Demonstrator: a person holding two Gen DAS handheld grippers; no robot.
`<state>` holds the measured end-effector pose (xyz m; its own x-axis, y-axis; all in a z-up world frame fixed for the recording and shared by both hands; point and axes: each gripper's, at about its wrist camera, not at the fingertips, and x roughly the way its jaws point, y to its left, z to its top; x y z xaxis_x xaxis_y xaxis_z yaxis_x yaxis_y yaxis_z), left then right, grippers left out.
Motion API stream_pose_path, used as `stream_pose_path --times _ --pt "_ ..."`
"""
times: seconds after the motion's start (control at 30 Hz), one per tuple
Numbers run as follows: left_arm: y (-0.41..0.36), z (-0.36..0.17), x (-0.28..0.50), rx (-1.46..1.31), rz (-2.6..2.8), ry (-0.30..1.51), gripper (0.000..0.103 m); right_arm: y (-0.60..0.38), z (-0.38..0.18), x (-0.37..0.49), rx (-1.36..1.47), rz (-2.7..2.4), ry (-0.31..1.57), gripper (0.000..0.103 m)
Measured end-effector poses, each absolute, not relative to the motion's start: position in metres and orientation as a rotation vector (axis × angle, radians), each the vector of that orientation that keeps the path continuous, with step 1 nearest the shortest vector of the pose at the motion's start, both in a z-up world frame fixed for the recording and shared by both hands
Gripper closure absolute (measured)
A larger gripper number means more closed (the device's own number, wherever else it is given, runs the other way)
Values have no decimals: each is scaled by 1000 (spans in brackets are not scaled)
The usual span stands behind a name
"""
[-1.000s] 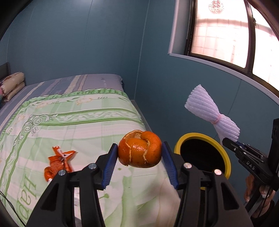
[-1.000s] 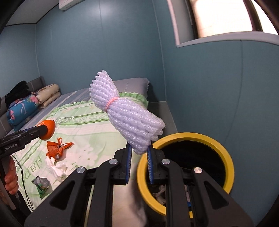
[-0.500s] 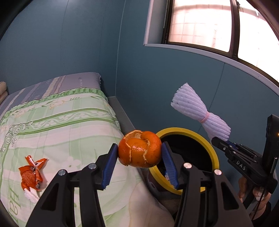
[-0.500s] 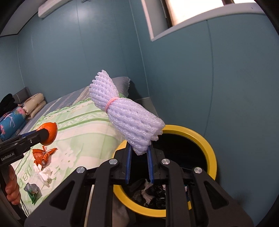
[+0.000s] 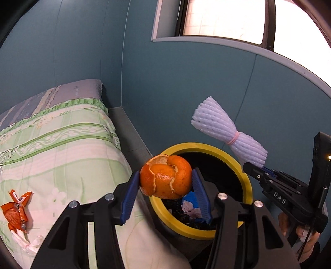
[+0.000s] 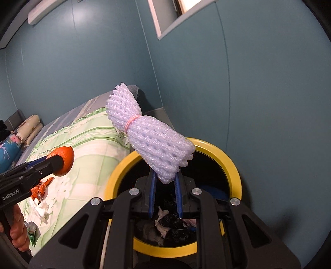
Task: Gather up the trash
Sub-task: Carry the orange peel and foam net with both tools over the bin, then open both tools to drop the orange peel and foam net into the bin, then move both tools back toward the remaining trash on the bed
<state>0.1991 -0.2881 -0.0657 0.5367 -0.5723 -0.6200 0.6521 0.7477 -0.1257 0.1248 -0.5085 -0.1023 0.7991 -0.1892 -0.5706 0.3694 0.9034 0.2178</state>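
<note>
My left gripper (image 5: pixel 166 191) is shut on an orange peel (image 5: pixel 166 175) and holds it over the near-left rim of a yellow-rimmed trash bin (image 5: pixel 247 182). My right gripper (image 6: pixel 165 194) is shut on a white foam net bundle (image 6: pixel 153 140) tied with a pink band, above the bin's opening (image 6: pixel 231 163). The bundle also shows in the left wrist view (image 5: pixel 225 134), and the peel in the right wrist view (image 6: pixel 64 158). Dark bags and crumpled paper lie inside the bin.
A bed with a green patterned quilt (image 5: pixel 51 149) lies left of the bin. An orange wrapper (image 5: pixel 15 213) and white tissue (image 5: pixel 22 242) lie on it. A teal wall (image 5: pixel 186 87) and window (image 5: pixel 223 18) stand behind the bin.
Both grippers have moved toward the bin, which now looks closer and sits beneath them. The peel and the foam bundle stay held.
</note>
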Motion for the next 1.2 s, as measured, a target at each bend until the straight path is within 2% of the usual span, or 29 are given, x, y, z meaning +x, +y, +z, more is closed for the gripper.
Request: stream_pose_path --times 0.57,0.7,0.8,0.87,0.93,1.2 --pt "-341 -118 216 163 -772 803 53 -549 -138 144 417 -381 689 87" --pt "-345 -131 221 160 -763 850 53 -553 -143 149 426 -380 701 84" --pt "-344 -140 228 129 -760 897 49 -557 -146 150 432 -387 703 79" --pt "-342 -142 229 110 -755 897 36 -559 -146 151 436 -394 704 73" --pt "-339 -139 231 98 -744 884 32 -561 -146 151 444 -400 699 68" --pt "-320 -126 241 51 -726 868 31 -560 -138 140 452 -405 679 66"
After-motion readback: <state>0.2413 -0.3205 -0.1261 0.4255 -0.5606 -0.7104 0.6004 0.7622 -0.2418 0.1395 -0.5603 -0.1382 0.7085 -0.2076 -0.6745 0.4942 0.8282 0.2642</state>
